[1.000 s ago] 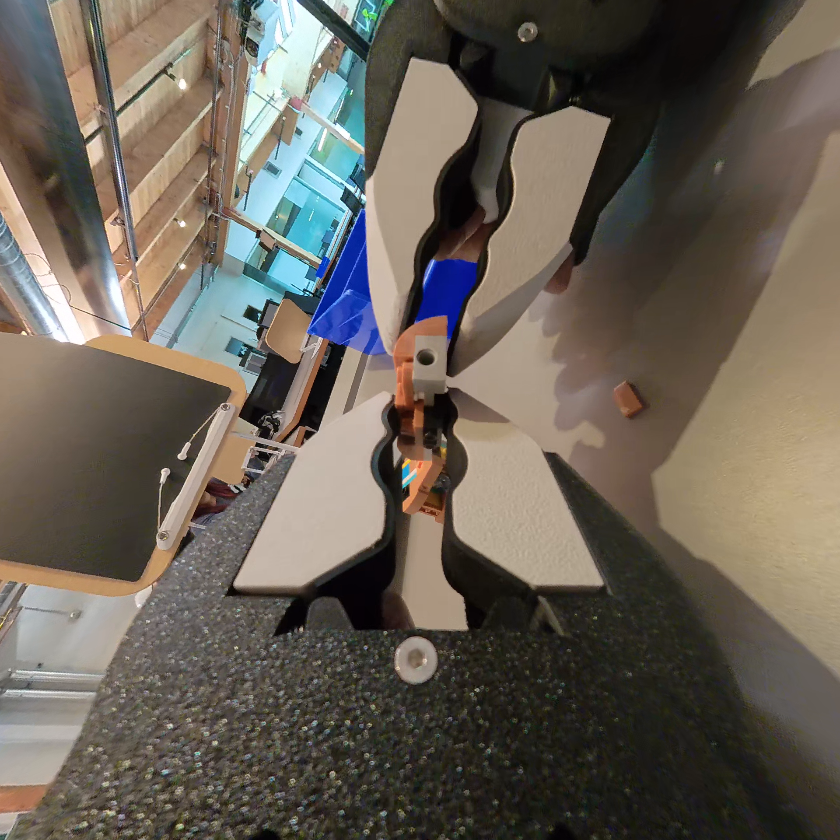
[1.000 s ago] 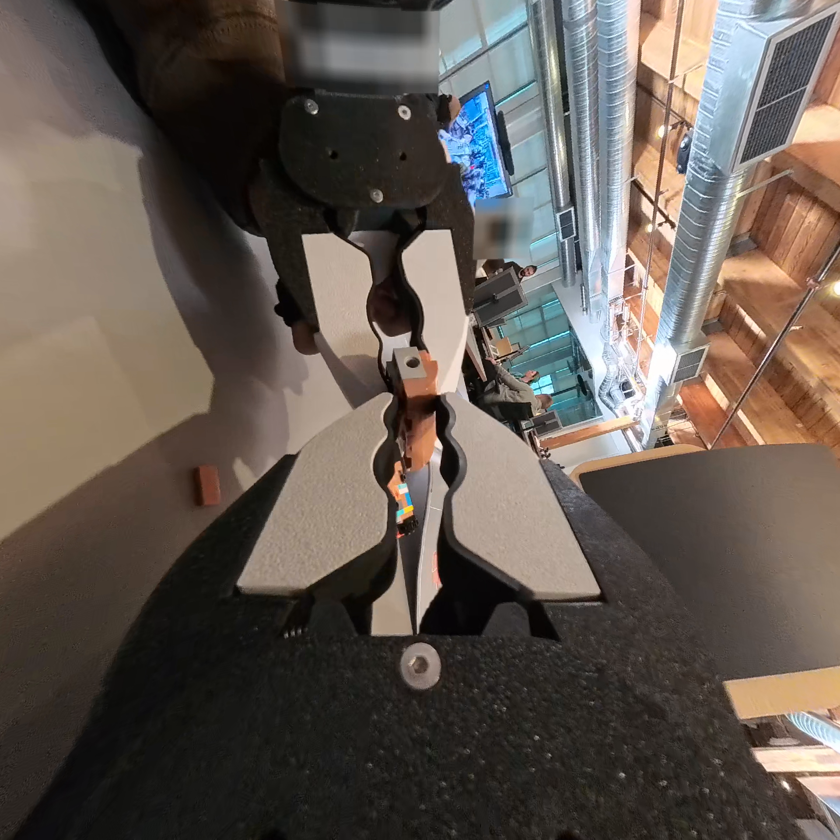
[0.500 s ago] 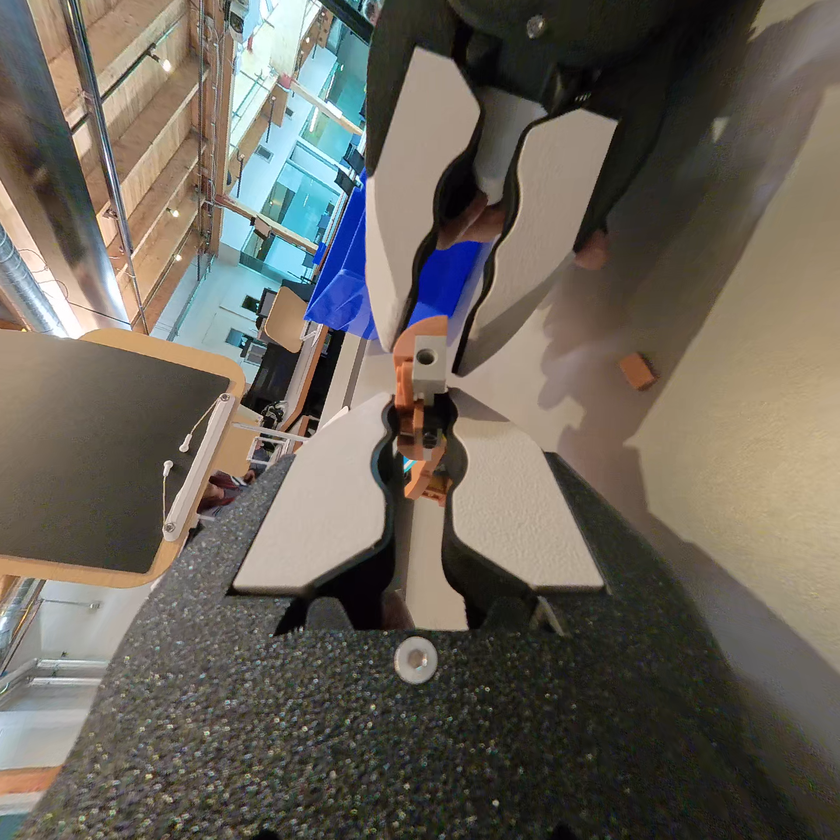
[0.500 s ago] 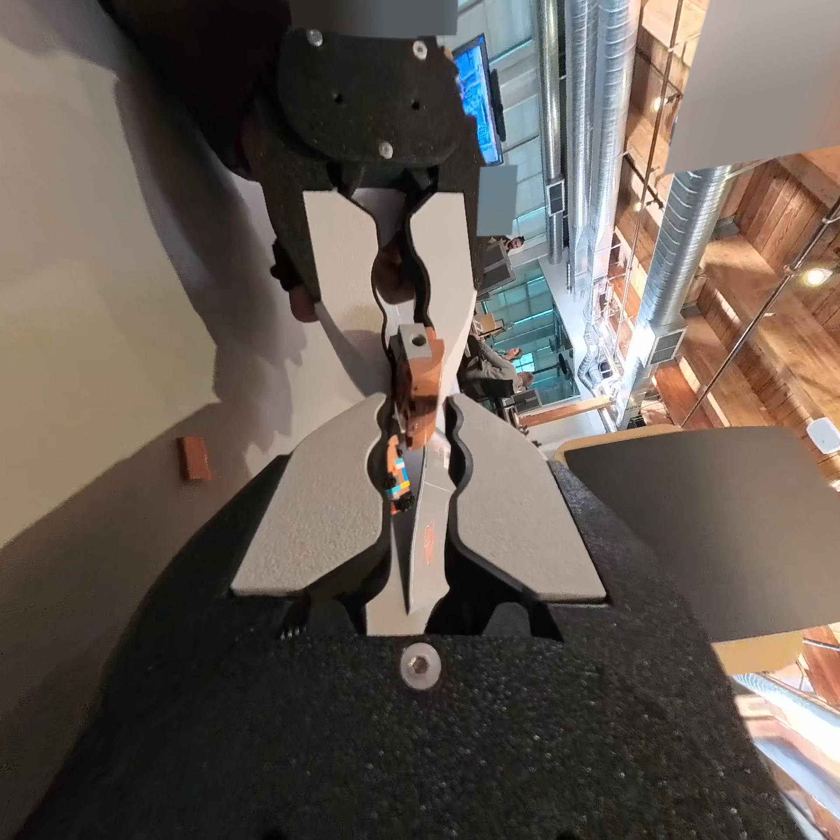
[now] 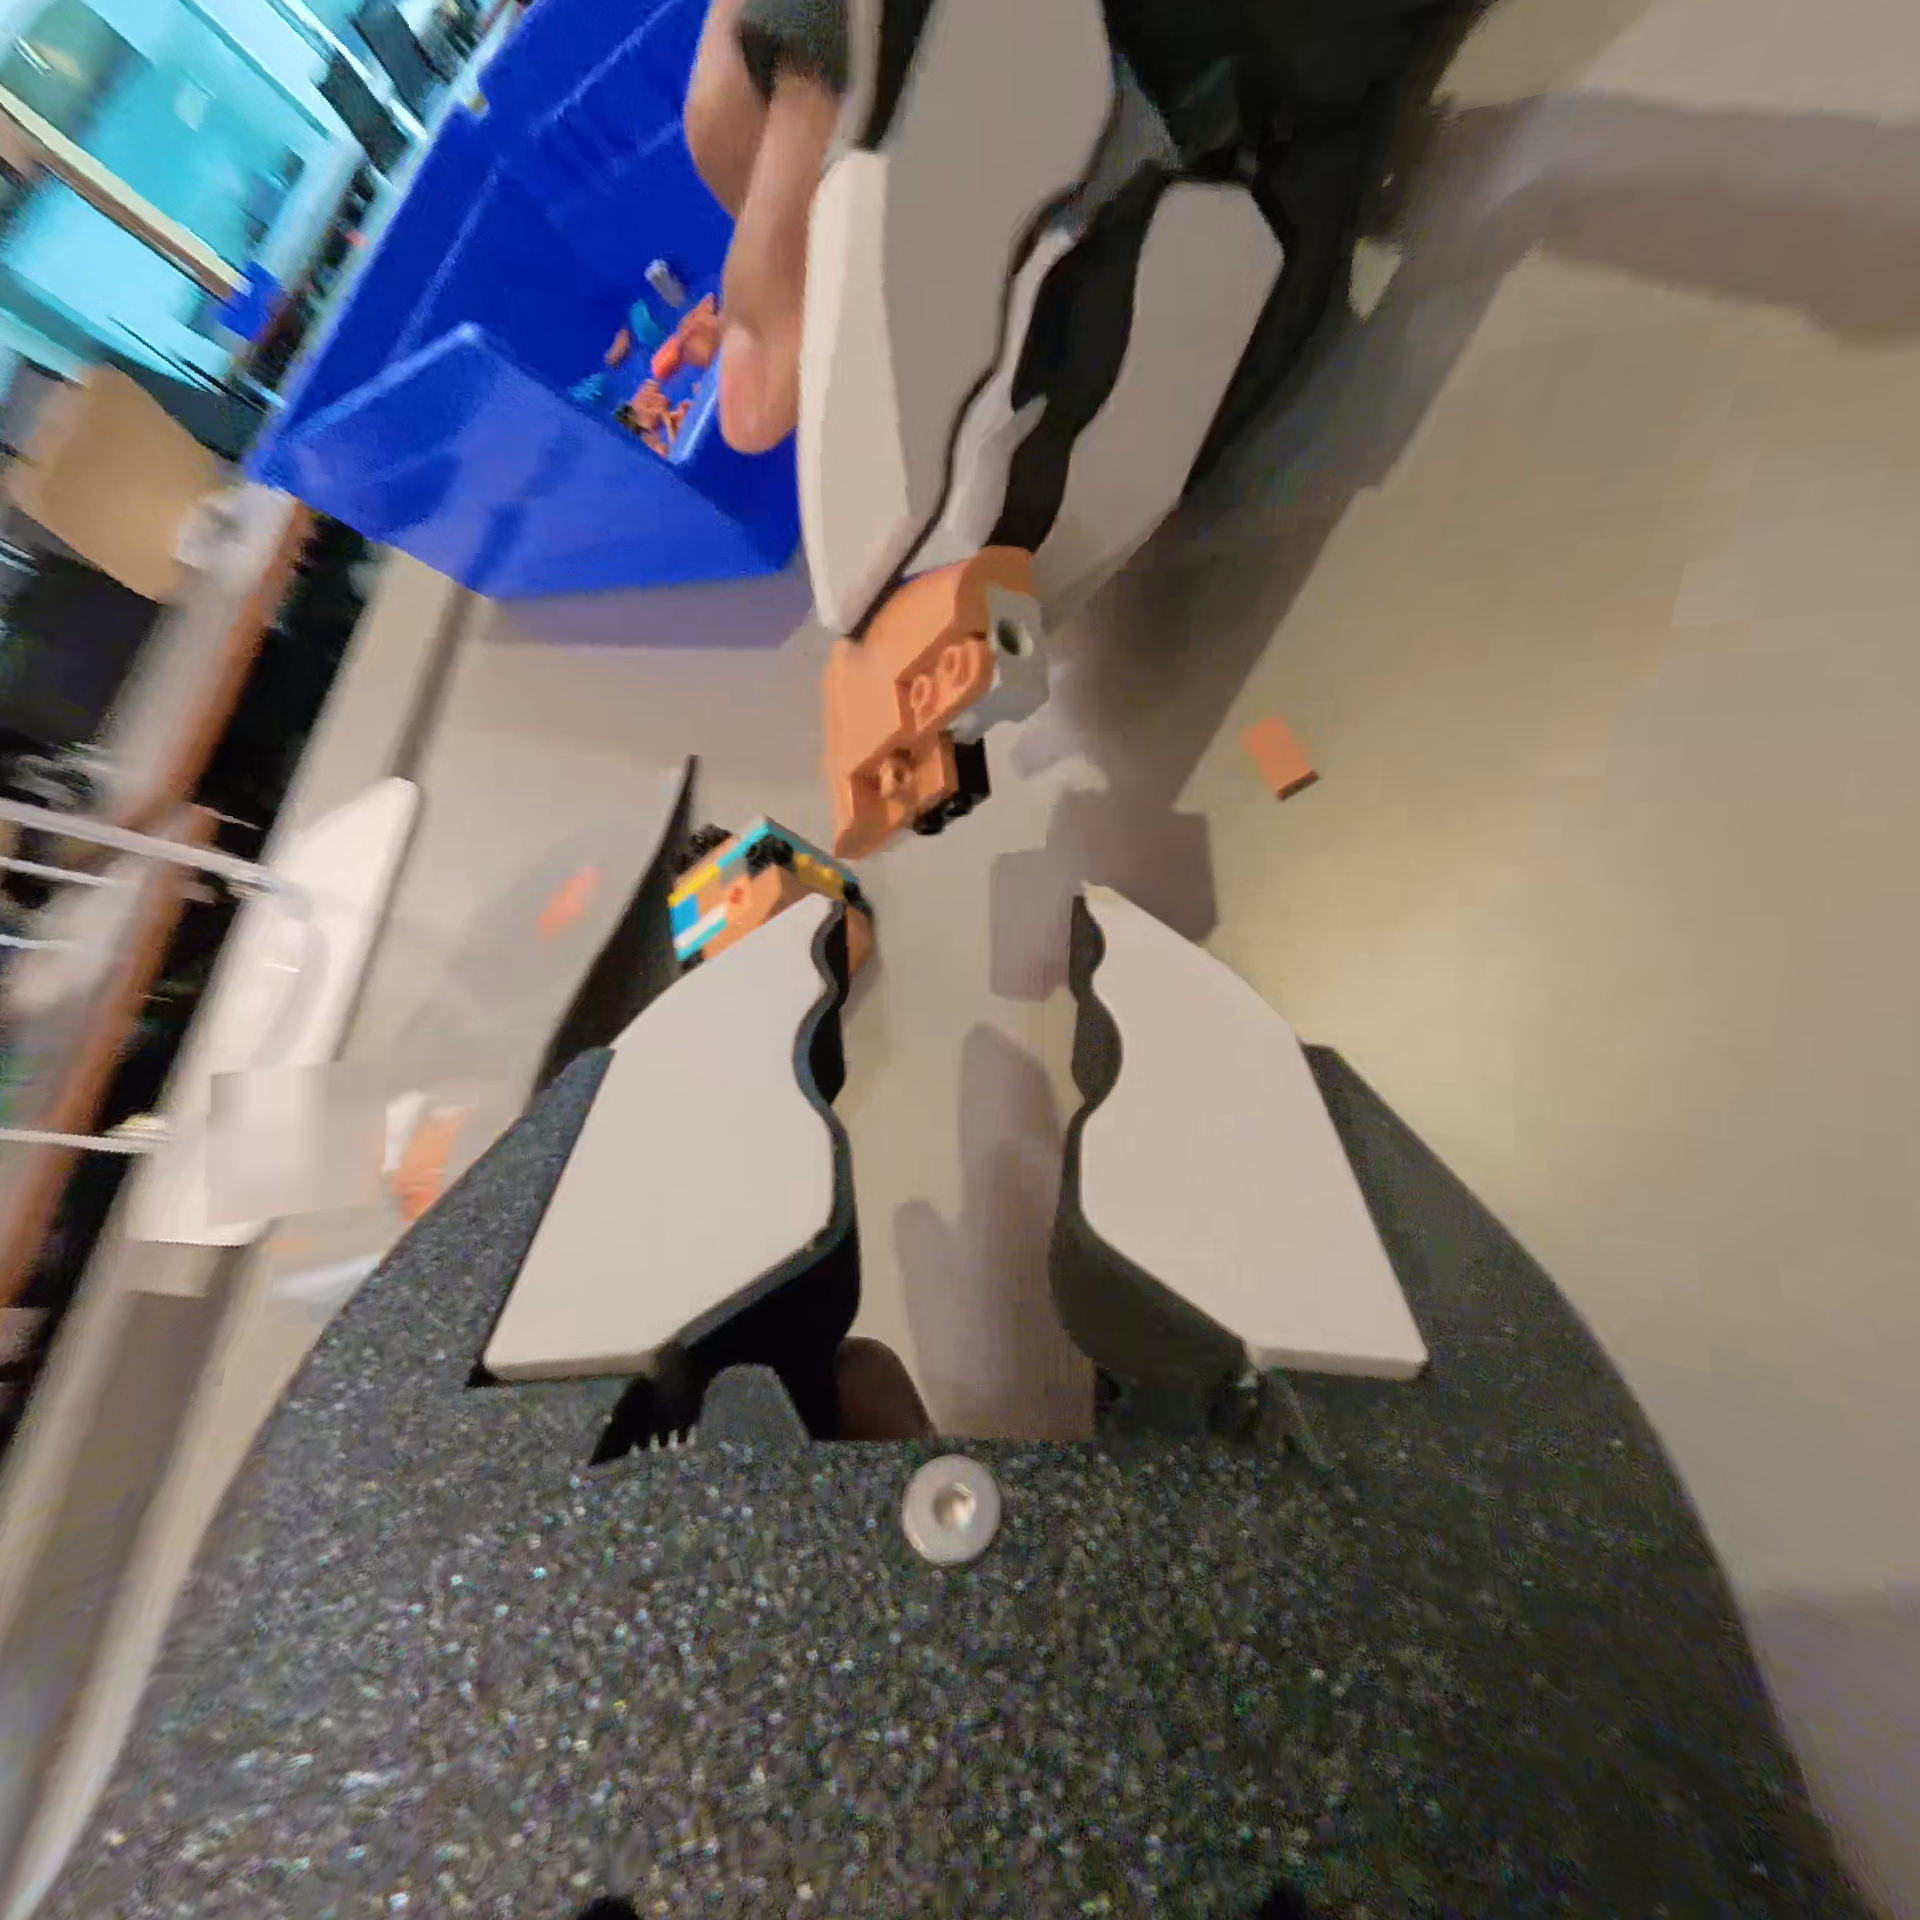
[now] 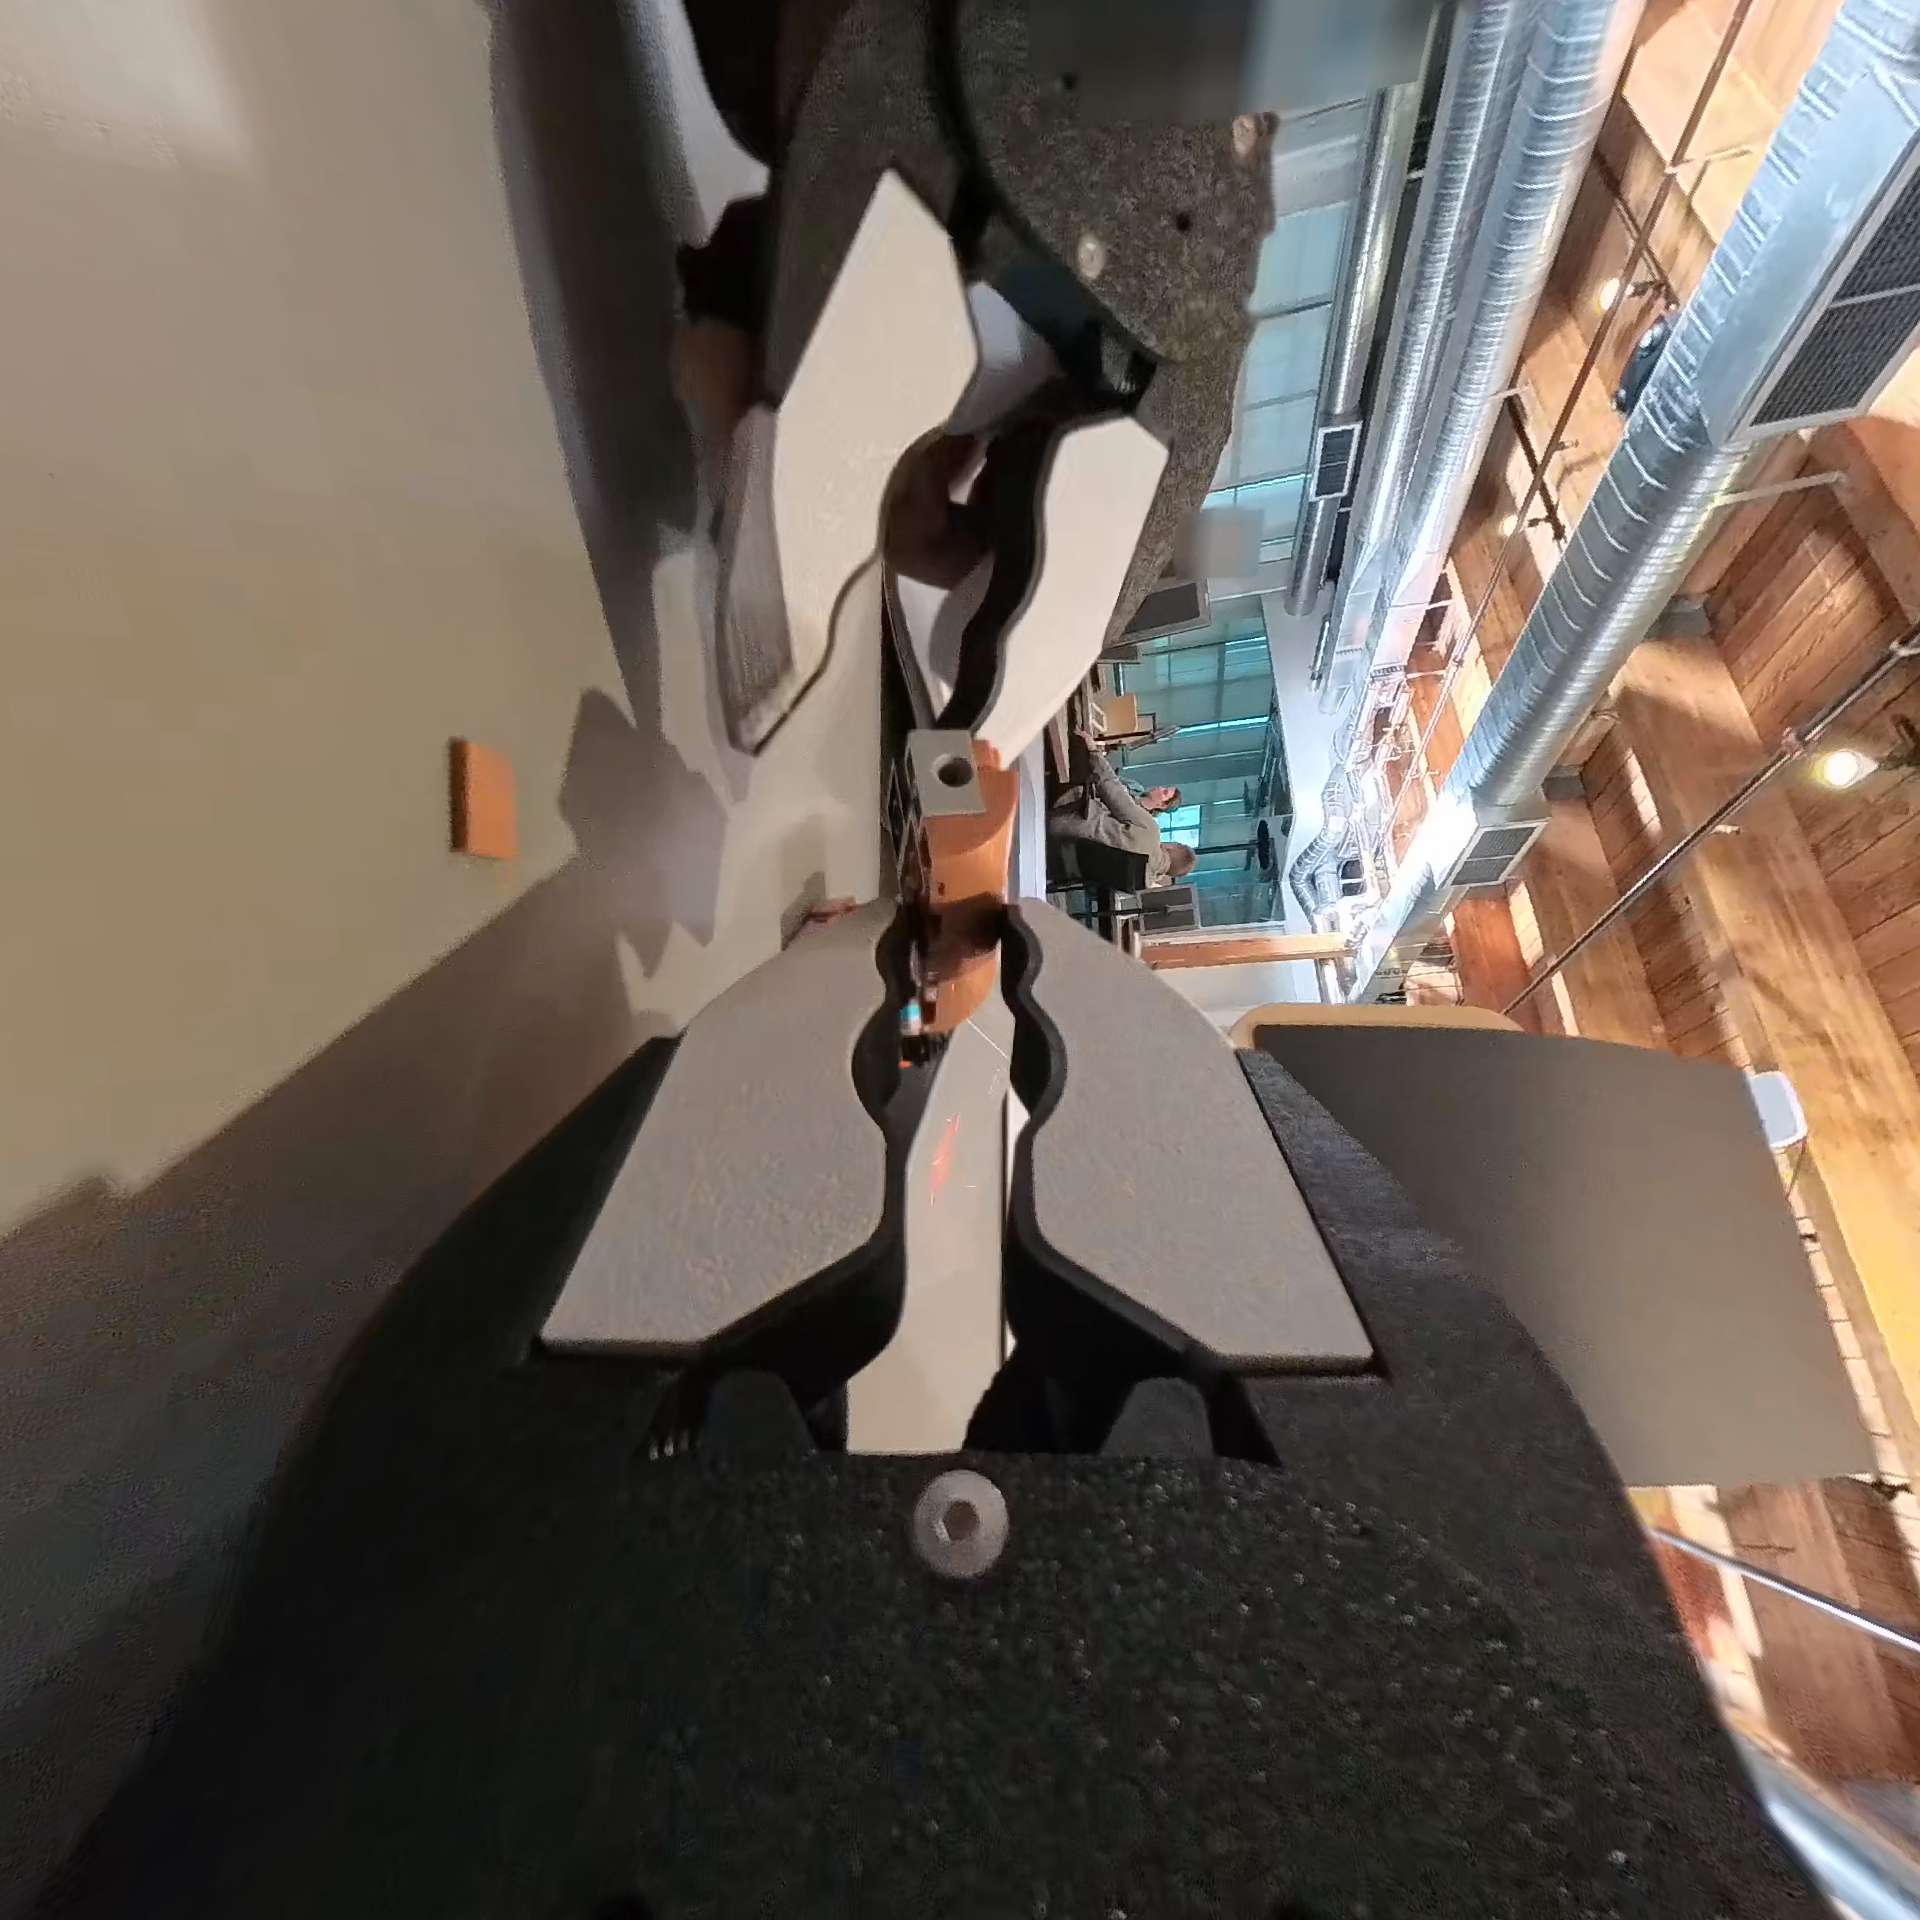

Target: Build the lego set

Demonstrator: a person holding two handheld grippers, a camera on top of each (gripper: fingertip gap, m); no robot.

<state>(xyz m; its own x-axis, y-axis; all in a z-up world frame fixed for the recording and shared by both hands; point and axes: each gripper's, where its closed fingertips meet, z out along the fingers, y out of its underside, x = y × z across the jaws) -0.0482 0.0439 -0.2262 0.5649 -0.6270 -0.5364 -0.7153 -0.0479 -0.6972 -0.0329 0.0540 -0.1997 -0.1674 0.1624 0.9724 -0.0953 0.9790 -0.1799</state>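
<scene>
My right gripper is shut on an orange lego assembly with a grey holed block at its far end. In the left wrist view the right gripper comes in from the top, holding the assembly above the table. My left gripper is open and empty, a little back from the assembly. It also shows in the right wrist view, its fingers spread. A small multicoloured lego piece lies on the table, partly hidden behind my left fingertip.
A blue bin with several loose pieces stands at the back left. A loose orange brick lies on the beige table, seen too in the right wrist view. A white sheet lies at the left. The tips of both grippers are at nearly the same place. My left gripper's tips are some 5 cm from the small multicoloured lego piece.
My left gripper was shut on the assembly together with the right one; it has opened, let go and drawn back. The right gripper keeps hold of the assembly.
</scene>
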